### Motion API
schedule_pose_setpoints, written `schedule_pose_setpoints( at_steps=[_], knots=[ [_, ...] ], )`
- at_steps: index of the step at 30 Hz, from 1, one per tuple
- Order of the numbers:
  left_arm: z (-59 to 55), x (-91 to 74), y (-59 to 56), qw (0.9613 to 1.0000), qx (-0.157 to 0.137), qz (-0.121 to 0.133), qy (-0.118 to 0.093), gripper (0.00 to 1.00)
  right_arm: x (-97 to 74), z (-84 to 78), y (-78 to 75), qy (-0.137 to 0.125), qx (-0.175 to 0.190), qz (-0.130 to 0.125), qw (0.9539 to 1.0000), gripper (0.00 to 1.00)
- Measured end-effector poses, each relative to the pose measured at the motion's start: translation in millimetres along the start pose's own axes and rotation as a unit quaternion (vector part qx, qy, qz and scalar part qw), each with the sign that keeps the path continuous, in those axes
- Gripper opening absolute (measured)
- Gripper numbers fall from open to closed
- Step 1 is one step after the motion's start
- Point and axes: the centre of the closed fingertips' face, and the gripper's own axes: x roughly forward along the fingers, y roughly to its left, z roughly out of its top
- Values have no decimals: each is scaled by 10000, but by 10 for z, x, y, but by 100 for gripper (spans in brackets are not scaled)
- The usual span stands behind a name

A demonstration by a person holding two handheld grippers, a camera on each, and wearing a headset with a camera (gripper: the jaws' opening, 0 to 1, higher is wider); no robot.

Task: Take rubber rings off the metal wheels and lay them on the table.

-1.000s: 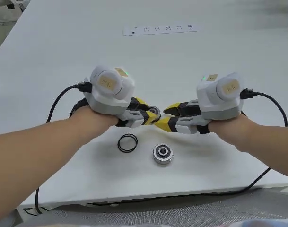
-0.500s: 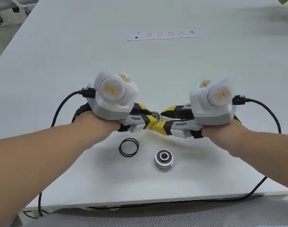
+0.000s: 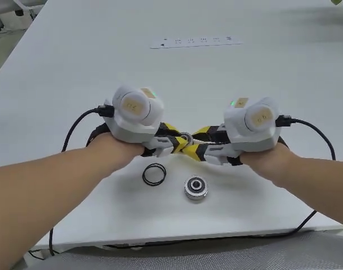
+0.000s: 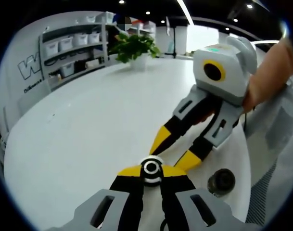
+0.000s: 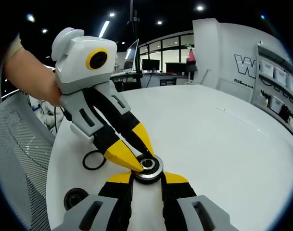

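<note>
The white table (image 3: 75, 73) takes up most of the room in front of the person, and the work goes on near its front edge, around a small metal wheel held up off the surface. That held wheel (image 5: 147, 166) is the marker for everything else here.

Far behind it against the wall stands white shelving (image 4: 71, 45) with rows of pale storage bins (image 4: 81, 38); what is in them is too small to tell. A grey mesh chair (image 5: 16, 144) sits off the table's edge on the person's side.

The left gripper (image 3: 179, 140) comes at the held wheel from the left, and its yellow-tipped jaws are clamped onto the wheel. The right gripper (image 4: 174, 153) faces it from the other side. Its jaws are spread apart, with the tips just beside the wheel, one on either side. I cannot tell whether they touch it.

Well beyond the held wheel, a white pot holds a leafy green plant (image 4: 134, 45). A white power strip (image 3: 194, 41) lies flat on the table, far past the wheel.

Just below and nearer the person than the held wheel, a loose wheel (image 3: 195, 187) rests flat on the table. To its left, below the left gripper, black rubber rings (image 3: 154, 174) lie on the table. There look to be two of them, overlapping.
</note>
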Motion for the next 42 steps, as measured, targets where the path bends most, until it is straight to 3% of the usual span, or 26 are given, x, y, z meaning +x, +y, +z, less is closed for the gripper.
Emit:
schedule_pose_setpoints(
  at_steps=[10,29,32,33,42],
  knots=[
    [2,-12,-43,10000,-35,-15,-1,13,-10,-11,-12,6,211,69,9998,20],
    [-4,-29,-67,10000,-13,-31,13,13,-53,-8,58,84,196,101,9997,18],
    [-5,-29,-65,10000,-18,-28,15,13,-52,12,48,28,137,71,9999,29],
    [-5,-28,-64,10000,-18,-25,16,13,-37,29,71,-1,184,171,9997,30],
    [-12,-29,-59,10000,-17,-10,35,13,73,45,62,90,53,97,9999,27]
  ],
)
